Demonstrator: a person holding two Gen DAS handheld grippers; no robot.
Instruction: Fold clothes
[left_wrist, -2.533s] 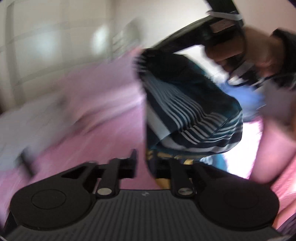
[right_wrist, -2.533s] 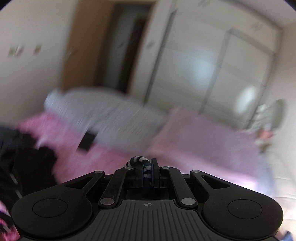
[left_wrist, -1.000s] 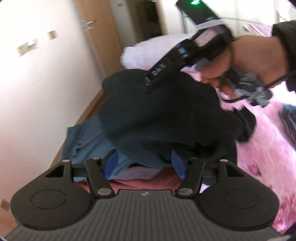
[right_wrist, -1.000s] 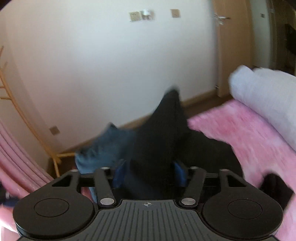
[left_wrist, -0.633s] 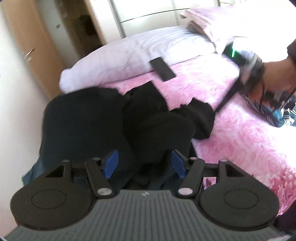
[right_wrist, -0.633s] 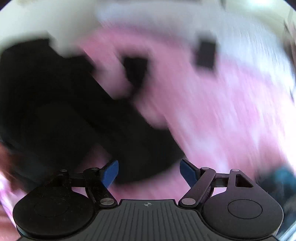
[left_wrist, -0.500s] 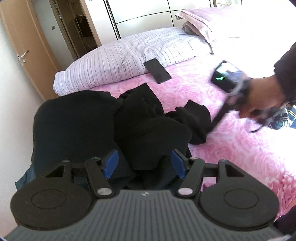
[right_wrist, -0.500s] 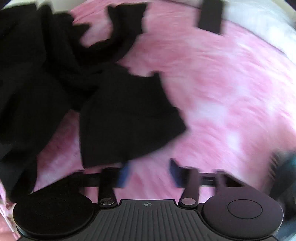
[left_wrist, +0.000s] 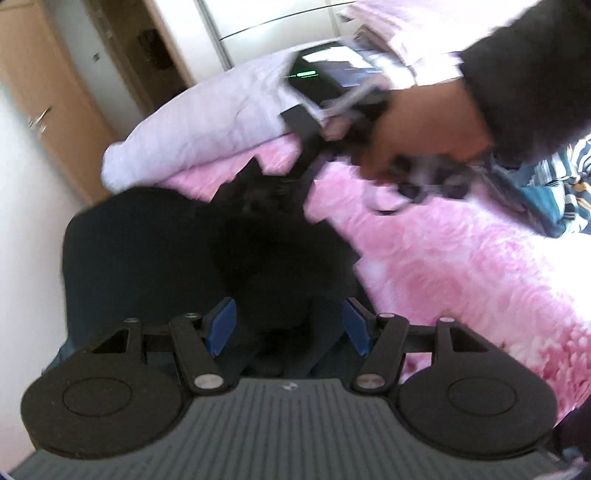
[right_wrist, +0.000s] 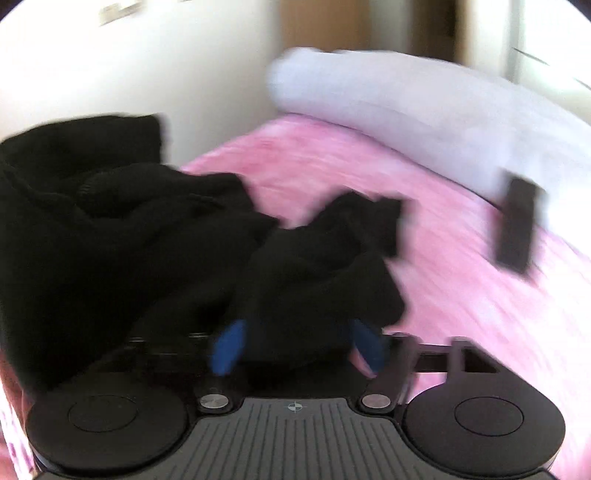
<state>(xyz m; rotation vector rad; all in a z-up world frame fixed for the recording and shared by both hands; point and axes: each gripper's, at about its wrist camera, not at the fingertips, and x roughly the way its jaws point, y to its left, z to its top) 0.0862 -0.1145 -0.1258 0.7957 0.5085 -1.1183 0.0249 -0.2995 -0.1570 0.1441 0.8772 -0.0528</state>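
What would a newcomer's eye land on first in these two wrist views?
The heap of black clothes dominates, crumpled on the pink bedspread near the bed's wall-side edge, right ahead of both open tongs, left and right. Next comes the person's hand holding the right tool above the bedspread, then the dark phone by the pale pillow.

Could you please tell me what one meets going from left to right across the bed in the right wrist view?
Black garment pile → bare pink bedspread → dark phone by the pale pillow.
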